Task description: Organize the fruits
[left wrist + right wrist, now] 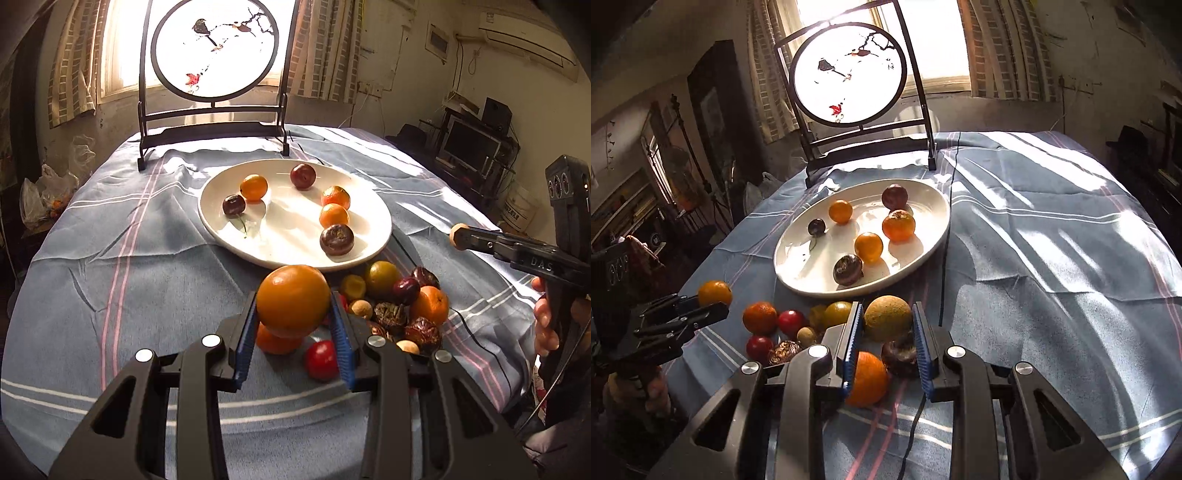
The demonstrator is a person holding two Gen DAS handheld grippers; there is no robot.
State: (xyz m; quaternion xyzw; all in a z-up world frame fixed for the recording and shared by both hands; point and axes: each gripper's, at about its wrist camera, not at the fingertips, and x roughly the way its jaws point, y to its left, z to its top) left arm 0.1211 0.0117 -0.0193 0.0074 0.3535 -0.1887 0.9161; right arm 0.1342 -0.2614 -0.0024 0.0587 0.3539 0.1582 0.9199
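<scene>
My left gripper (293, 295) is shut on a large orange fruit (291, 306), held above the cloth just in front of the white plate (295, 240). In the right wrist view that same left gripper (709, 306) and its orange fruit (714, 292) show at the left. My right gripper (887, 308) is shut on a tan round fruit (888, 321); the left wrist view shows the right gripper (460, 238) at the right, raised beside the plate. The plate (801, 266) holds several small fruits, orange and dark. A fruit pile (399, 306) (783, 328) lies on the cloth below both grippers.
A round painted screen on a dark stand (214, 48) (847, 74) stands at the table's far edge behind the plate. A black cable (945, 258) runs over the blue striped cloth right of the plate. A person's hand (546, 317) grips the right handle.
</scene>
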